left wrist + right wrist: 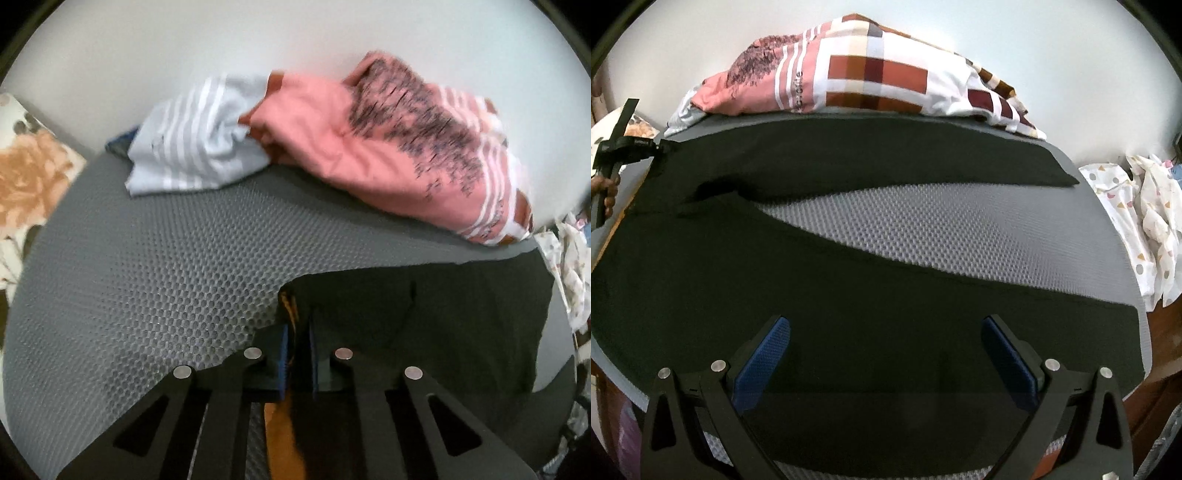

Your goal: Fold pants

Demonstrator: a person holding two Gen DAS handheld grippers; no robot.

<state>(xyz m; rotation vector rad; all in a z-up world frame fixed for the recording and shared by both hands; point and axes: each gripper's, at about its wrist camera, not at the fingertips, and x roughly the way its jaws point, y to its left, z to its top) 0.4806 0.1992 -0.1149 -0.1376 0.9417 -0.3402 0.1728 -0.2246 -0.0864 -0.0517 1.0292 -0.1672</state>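
Dark pants (849, 288) lie spread flat on a grey honeycomb mat (960, 229), with both legs running off to the right and a wedge of mat between them. In the left wrist view my left gripper (298, 325) is shut on the left corner edge of the pants (424, 314), and dark cloth sits between its blue pads. The right wrist view shows that same left gripper (635, 144) at the far left, held by a hand (605, 192). My right gripper (885, 321) hovers open and wide over the near pant leg, its blue pads (764, 358) apart from the cloth.
A heap of clothes lies along the mat's far edge: a pink garment (332, 140), a light blue striped one (192, 147) and a checkered one (886, 74). White dotted cloth (1126, 206) hangs off to the right. A floral cloth (29, 173) lies at the left.
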